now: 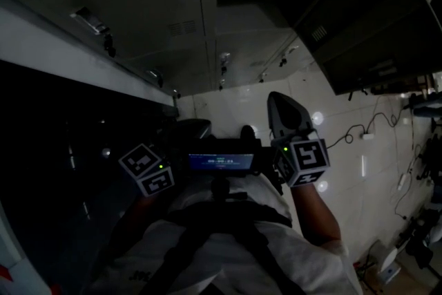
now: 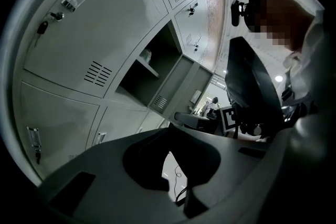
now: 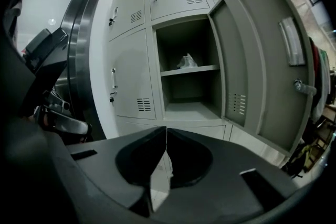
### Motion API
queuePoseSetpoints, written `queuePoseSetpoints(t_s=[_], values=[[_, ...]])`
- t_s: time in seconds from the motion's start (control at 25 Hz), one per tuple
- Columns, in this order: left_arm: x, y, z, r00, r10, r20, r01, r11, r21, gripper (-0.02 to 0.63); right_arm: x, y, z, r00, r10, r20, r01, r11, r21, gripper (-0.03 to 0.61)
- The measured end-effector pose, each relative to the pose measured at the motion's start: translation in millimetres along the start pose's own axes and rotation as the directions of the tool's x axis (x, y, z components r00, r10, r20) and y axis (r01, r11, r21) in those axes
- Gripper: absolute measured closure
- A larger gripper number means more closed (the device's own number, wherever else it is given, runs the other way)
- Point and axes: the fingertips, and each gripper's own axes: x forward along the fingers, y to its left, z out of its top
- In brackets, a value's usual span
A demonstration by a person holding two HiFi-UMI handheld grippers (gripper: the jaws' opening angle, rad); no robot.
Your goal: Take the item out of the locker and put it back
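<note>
The grey locker [image 3: 185,113] stands with its door [image 3: 262,71] swung out to the right. On its middle shelf lies the item [image 3: 187,62], a small crumpled pale bag. My right gripper [image 3: 166,129] points at the locker from some way off; its jaws are shut with nothing between them. In the left gripper view the same open locker [image 2: 137,77] shows at an angle, further along the bank. My left gripper [image 2: 169,126] is also shut and empty. The dim head view shows both held near the person's chest, the left gripper [image 1: 188,128] beside the right gripper [image 1: 280,97].
Closed lockers [image 3: 128,73] with handles and keys flank the open one. A shiny metal column [image 3: 79,60] rises at the left of the right gripper view. Cables [image 1: 359,131] trail over the tiled floor. A small lit screen [image 1: 221,162] hangs on the person's chest.
</note>
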Motion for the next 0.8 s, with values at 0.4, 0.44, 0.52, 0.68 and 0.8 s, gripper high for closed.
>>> queuePoseSetpoints(t_s=[0.4,0.44,0.52,0.68,0.8], values=[[-14,-8,-8,1.0,0.004,0.017,-0.004,1.0,0.007,0.621,-9,10,-2,1.0,0.016,0.02,-0.016,0.999,-0.037,0.591],[-14,-10,-7,1.0,0.008,0.025,-0.008,1.0,0.011,0.621,-10,11,-1,1.0,0.024,0.02,-0.023,0.999,-0.039,0.591],[-14,-18,-8,0.999,0.017,0.036,-0.017,1.0,0.016,0.621,-14,12,-1,0.999,0.038,0.019,-0.037,0.998,-0.041,0.591],[-3,-35,-13,0.999,0.038,0.035,-0.039,0.999,0.021,0.621,-28,3,-6,0.998,0.064,0.019,-0.063,0.998,-0.03,0.591],[12,-55,-22,0.999,0.042,0.033,-0.042,0.999,0.019,0.621,-47,-12,-15,0.997,0.072,0.012,-0.072,0.997,-0.025,0.591]])
